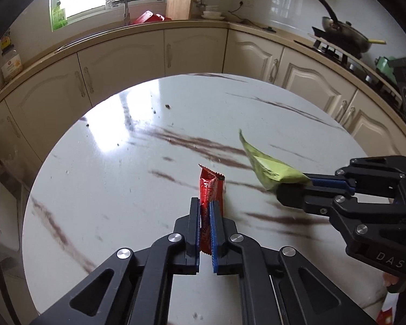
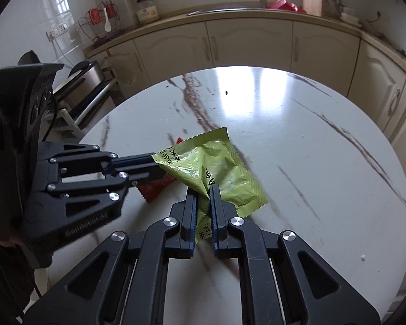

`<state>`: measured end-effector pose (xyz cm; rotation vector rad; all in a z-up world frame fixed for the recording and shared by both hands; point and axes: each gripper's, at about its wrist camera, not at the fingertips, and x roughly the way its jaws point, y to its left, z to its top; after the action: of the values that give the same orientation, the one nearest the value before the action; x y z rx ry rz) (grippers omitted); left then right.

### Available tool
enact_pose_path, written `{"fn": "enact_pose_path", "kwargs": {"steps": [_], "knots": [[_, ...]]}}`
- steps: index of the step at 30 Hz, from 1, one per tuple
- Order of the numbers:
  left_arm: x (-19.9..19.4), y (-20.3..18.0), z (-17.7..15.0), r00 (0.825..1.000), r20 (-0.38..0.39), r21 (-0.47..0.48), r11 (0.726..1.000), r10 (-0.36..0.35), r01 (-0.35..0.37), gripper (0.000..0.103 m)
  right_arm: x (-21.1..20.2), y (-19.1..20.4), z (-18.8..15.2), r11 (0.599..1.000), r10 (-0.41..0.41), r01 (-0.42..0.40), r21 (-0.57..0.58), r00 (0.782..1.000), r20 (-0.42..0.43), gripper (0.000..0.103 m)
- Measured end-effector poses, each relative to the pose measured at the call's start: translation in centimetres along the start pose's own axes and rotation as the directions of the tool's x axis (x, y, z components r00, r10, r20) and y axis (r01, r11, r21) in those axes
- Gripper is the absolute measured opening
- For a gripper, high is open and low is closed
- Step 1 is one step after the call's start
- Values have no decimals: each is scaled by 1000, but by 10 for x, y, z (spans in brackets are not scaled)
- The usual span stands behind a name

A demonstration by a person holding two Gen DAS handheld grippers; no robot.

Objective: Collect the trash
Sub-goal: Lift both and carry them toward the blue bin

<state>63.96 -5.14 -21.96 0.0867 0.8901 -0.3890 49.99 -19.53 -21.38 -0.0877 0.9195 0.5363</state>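
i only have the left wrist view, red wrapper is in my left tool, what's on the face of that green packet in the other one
Observer: The green packet has black printed characters and a serrated top edge; its crumpled middle is pinched in the right tool.
Operator: is it clear of the red wrapper
Observer: In the right wrist view a corner of the green packet overlaps the red wrapper and the tip of the left tool; whether they touch I cannot tell.
Operator: anything else on the table on that side
Observer: Only a small dark crumb near the far edge of the marble table.
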Motion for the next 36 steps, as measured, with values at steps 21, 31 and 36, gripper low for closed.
{"fn": "enact_pose_path", "kwargs": {"steps": [21, 31, 36], "knots": [[-127, 20, -112, 995, 68, -70, 994, -74, 79, 0, -28, 83, -39, 997, 74, -74, -12, 997, -4, 9], [-201, 73, -174, 993, 119, -152, 988, 10, 8, 0, -33, 154, -34, 986, 147, -146, -83, 989, 5, 9], [-239, 111, -223, 991, 113, -235, 971, 69, -41, 0, -18, 212, -27, 966, 218, -218, -138, 976, -15, 9]]}}
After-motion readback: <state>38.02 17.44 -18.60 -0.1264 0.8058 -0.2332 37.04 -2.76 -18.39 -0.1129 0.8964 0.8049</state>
